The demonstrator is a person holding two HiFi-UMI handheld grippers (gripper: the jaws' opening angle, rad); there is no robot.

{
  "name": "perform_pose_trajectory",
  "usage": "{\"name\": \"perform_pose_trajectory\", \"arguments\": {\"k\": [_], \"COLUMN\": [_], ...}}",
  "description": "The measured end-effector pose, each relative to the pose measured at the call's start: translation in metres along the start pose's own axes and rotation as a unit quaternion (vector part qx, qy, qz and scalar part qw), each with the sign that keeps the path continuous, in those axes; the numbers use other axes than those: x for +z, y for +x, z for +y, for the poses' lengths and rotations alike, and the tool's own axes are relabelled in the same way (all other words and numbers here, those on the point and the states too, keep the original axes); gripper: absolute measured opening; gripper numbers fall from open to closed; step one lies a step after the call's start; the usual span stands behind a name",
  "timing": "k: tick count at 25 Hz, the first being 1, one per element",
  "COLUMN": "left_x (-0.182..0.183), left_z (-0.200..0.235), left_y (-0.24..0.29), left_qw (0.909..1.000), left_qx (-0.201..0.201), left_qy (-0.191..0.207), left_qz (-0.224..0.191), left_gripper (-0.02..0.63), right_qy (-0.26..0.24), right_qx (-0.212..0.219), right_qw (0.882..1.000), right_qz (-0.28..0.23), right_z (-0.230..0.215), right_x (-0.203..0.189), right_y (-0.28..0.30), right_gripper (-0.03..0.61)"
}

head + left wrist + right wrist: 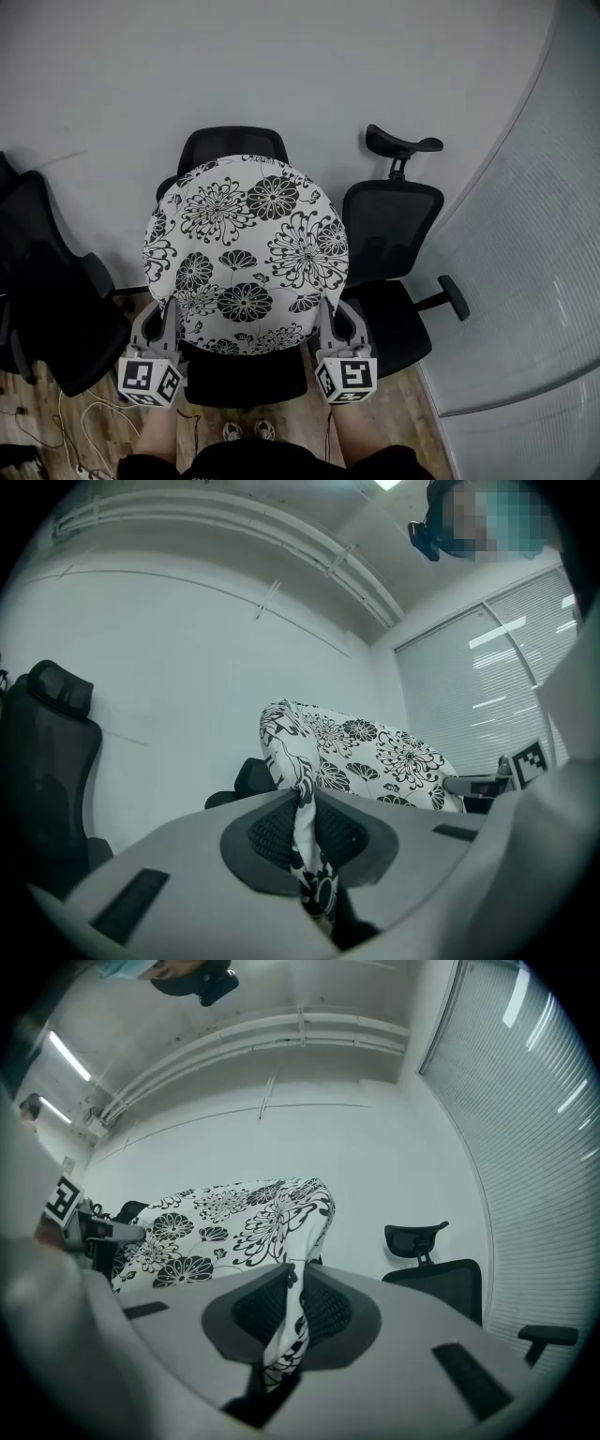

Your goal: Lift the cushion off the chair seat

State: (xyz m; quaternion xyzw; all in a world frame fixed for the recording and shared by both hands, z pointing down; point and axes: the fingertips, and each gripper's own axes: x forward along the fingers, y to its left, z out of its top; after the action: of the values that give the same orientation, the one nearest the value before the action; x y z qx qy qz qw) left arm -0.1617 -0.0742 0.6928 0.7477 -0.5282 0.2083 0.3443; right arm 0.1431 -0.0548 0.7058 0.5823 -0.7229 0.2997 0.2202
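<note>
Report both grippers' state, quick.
Left gripper: closed on the cushion edge.
Right gripper: closed on the cushion's opposite edge.

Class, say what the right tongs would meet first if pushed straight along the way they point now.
The cushion: the right tongs are shut on its edge, so more of it lies directly ahead. Probably the wall beyond, though depth is unclear.

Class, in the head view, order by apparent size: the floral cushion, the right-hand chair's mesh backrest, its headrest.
1. Round black-and-white floral cushion, held nearest the camera.
2. Black mesh backrest.
3. Black curved headrest.
</note>
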Motion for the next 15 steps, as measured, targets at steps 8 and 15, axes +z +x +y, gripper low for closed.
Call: {"name": "perform_pose_trajectory", "arguments": {"k": [8,15], "left_x": [0.012,0.011], "left_z": [-0.001,-0.001], "left_y": [-0.003,-0.003], "left_qw": [0.9986,0.9991], "left_qx": [-0.004,-0.002], "left_qy": [-0.025,-0.023], "left_qz": [0.046,0.037], "left_gripper": [0.028,0.028], "right_qy": [-0.003,-0.006], "right_qx": [-0.005,-0.004], "right_qw": [0.999,0.999], "right_qz": [0.053,0.05], "right_z": [0.003,0.002], "right_x": [0.022,0.019], "right_y": [-0.008,-0.007], "right_gripper": [0.038,0.038]}}
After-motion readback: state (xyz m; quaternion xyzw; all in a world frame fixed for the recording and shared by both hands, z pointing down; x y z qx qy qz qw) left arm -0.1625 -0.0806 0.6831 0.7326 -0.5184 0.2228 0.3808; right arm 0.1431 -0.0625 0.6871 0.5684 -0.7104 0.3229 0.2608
